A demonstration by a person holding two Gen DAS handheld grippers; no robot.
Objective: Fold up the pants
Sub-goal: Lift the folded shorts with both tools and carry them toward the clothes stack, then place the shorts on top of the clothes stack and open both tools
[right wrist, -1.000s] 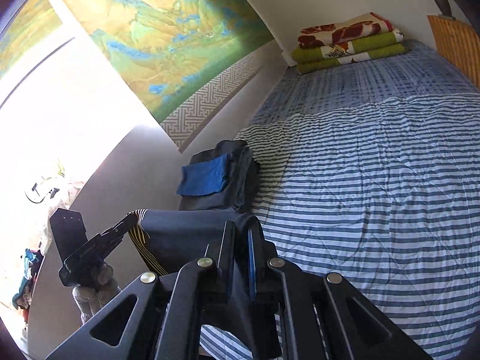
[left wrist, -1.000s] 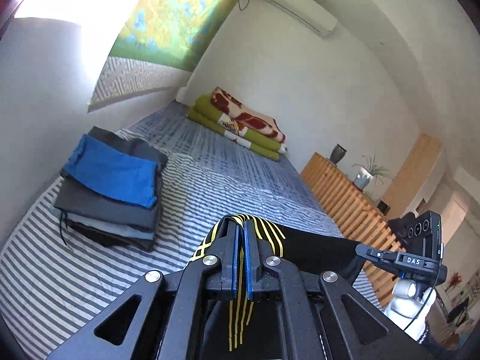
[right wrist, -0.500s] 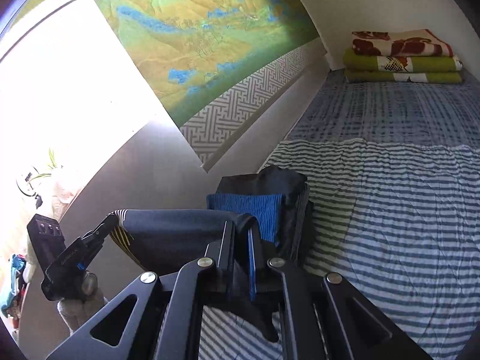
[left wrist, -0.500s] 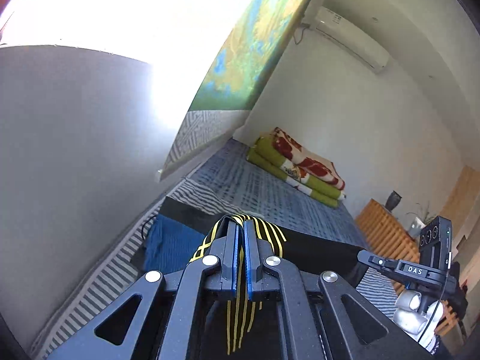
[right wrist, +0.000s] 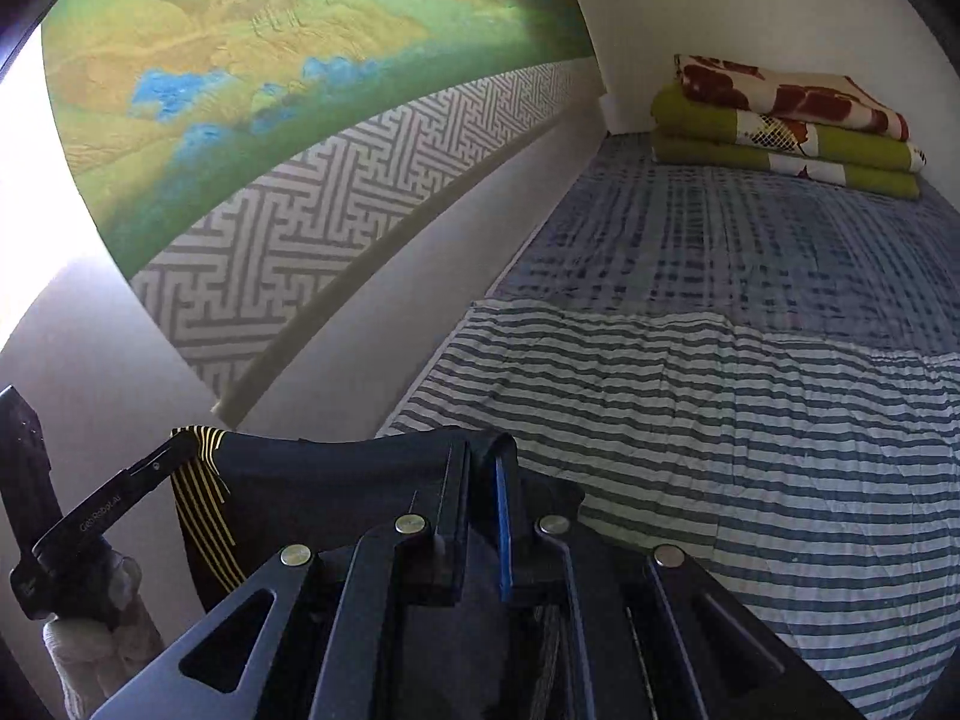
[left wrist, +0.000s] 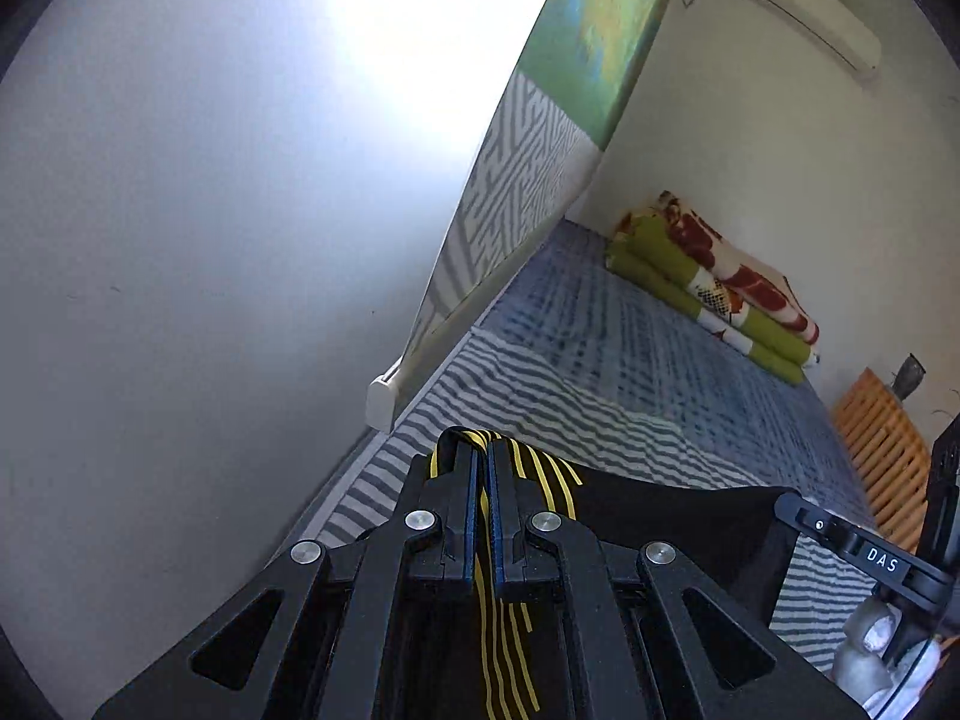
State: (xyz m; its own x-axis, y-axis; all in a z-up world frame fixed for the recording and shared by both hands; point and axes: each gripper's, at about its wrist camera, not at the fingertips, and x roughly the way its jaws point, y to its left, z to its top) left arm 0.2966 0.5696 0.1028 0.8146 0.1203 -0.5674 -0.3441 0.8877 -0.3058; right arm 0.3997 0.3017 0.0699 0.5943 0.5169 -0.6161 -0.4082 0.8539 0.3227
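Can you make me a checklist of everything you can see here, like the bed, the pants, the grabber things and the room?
Surface: bed with blue-and-white striped sheet, bare ahead of the grippers.
Job's things: black pants with yellow side stripes, held stretched between both grippers above the bed's near edge.
Clutter: folded green and red-patterned blankets at the far end.
Grippers: left gripper shut on the yellow-striped edge; right gripper shut on the black fabric.
Cables: nothing seen.
Surroundings: landscape wall hanging, white air conditioner, wooden slatted rail.

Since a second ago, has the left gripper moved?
Yes. The left gripper swung left toward the grey wall; the green and red folded blankets, once above it, now sit right.
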